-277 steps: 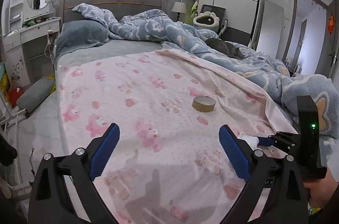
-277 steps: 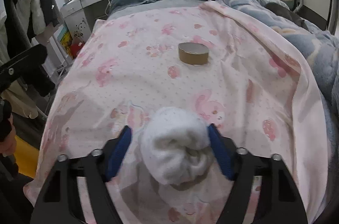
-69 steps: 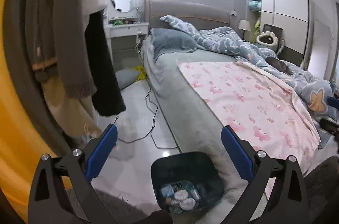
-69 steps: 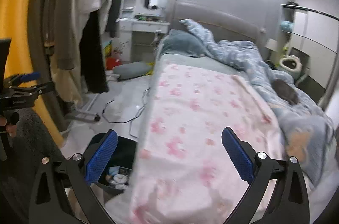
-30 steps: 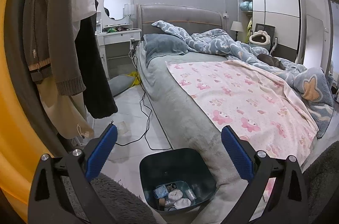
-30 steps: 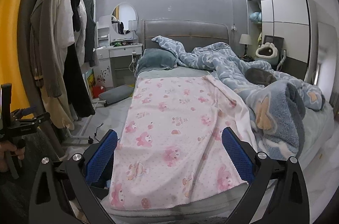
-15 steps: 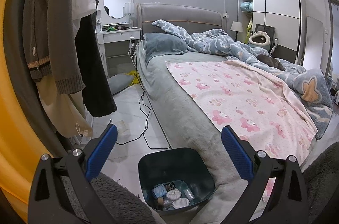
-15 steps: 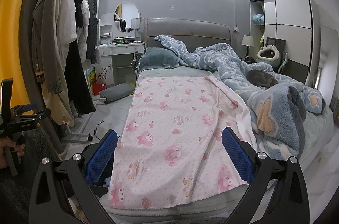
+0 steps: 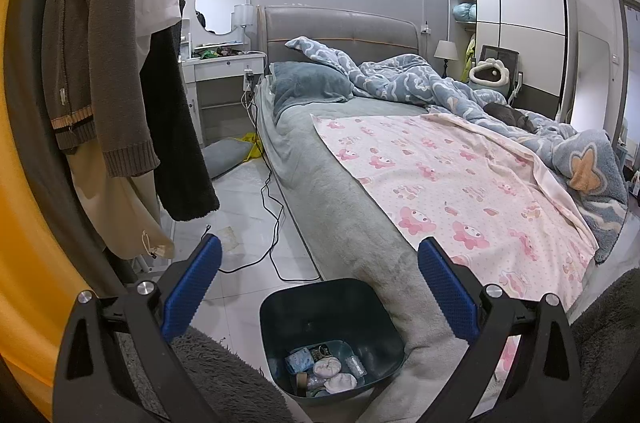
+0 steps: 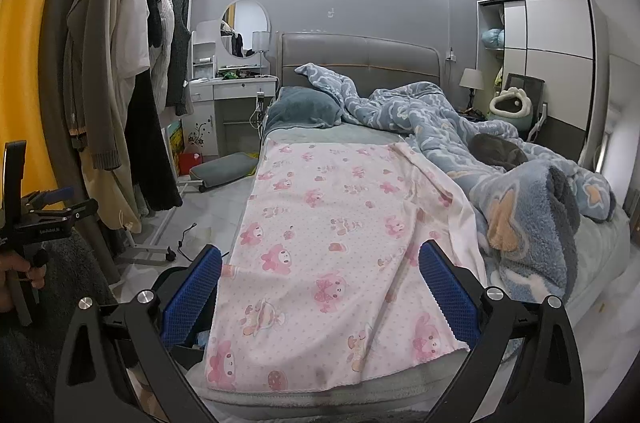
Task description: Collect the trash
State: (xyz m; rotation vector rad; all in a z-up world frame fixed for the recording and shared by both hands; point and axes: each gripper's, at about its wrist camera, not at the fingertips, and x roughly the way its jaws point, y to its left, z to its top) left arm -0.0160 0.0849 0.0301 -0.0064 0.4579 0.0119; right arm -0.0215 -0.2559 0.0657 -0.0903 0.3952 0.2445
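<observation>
Sitting on the tiled floor at the foot corner of the bed, the bin is a dark teal, square tub with rounded corners and no lid. Its trash lies heaped at the bottom: pale crumpled wads, a small blue patterned packet, a bit of clear wrapper and a brown cardboard piece. The bin touches the grey sheet that hangs over the bed edge, and a grey shaggy rug lies just beside it.

The left gripper hangs above the bin with its blue-padded fingers spread wide, holding nothing. The right gripper faces up the bed over the pink blanket, fingers likewise wide apart and empty. In the right wrist view the bin shows only as a dark rim behind the left finger, and a hand holds the other gripper's handle at the left edge.
</observation>
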